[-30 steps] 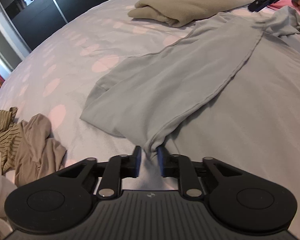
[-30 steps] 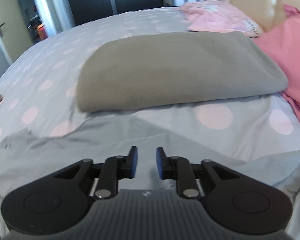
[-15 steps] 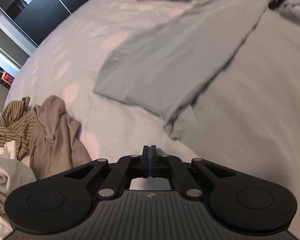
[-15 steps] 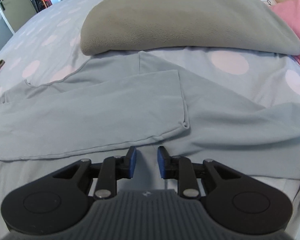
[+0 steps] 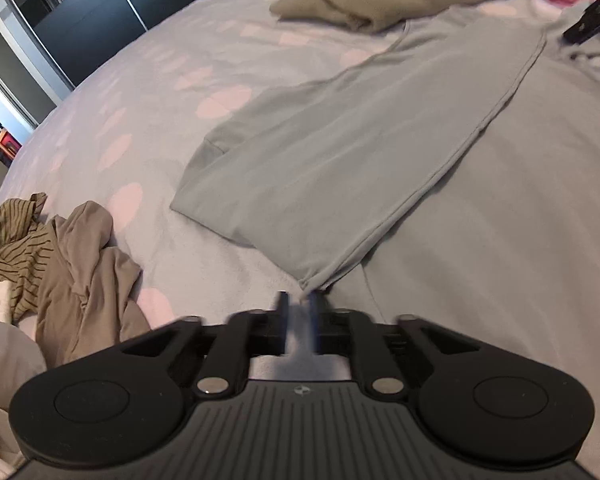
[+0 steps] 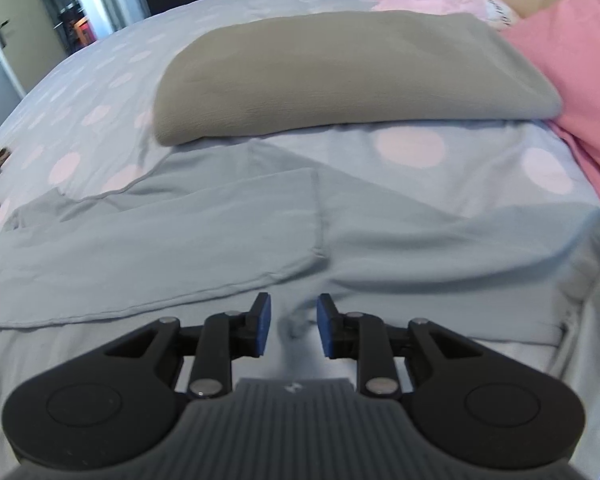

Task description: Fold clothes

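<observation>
The shirt (image 5: 340, 160) lies flat on the bed (image 5: 140, 92), and in the left wrist view one side is already folded over, its long hemmed edge running from the corner just ahead of the left hand-held gripper (image 5: 299, 322), whose jaws stand slightly apart and empty, away up to the right. In the right wrist view the shirt (image 6: 160, 248) stretches crosswise, left to right, below a folded olive garment (image 6: 340, 76). The right hand-held gripper (image 6: 292, 330) hovers wide open over a small pucker; next, I judge, each must pinch an edge for the following fold.
</observation>
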The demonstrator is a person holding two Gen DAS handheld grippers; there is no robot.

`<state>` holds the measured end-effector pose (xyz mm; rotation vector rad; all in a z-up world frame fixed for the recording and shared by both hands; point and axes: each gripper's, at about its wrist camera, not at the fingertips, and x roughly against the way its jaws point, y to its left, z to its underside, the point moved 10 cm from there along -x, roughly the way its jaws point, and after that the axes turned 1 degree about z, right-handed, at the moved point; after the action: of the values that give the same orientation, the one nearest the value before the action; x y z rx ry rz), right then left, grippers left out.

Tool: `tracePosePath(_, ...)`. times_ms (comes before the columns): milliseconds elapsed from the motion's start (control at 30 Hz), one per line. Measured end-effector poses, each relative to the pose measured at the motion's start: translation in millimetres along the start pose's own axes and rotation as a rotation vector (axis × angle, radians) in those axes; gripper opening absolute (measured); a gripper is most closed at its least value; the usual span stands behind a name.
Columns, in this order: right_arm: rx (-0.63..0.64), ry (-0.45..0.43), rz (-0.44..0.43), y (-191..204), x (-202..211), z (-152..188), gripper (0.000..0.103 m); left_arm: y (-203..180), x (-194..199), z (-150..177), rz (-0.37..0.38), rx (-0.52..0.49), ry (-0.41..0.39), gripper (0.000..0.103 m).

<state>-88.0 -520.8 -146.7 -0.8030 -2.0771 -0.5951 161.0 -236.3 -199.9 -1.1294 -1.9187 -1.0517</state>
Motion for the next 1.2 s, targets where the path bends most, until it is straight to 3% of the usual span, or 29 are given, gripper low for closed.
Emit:
tracePosePath(133, -0.086, -0.026, -0.019, -20, 6, -1, 0.028, 5, -1, 3, -0.023, 0.014, 0.017, 0.000)
tracePosePath(267, -0.179, -0.052, -0.080, -24, 5, -8, 0.028, 5, 9, -3, -0.015, 0.033, -0.039, 0.000)
tracePosePath(300, -0.196, -0.053, -0.090, -24, 4, -10, 0.028, 3, 13, -6, -0.015, 0.022, -0.053, 0.002)
tracePosePath(367, -0.216, -0.059, -0.105, -21, 0, -14, 0.028, -3, 18, -9, -0.010, -0.020, -0.074, 0.019)
tracePosePath(567, -0.279, -0.057, -0.124, -19, -18, -22, 0.028, -16, 12, -10, -0.011, -0.098, -0.086, 0.025)
tracePosePath(733, -0.301, -0.050, -0.121, -18, -31, -27, 0.028, -18, 4, -12, -0.033, -0.133, -0.082, 0.025)
tracePosePath(767, -0.298, -0.051, -0.121, -17, -33, -28, 0.028, -18, 3, -12, -0.036, -0.135, -0.083, 0.021)
tracePosePath(900, -0.291, -0.046, -0.129, -15, -36, -28, 0.007, -22, 7, -17, -0.041, -0.170, -0.108, 0.004)
tracePosePath(1200, -0.296, -0.036, -0.110, -17, -17, -24, 0.006, -4, 11, -14, -0.082, -0.129, -0.097, 0.002)
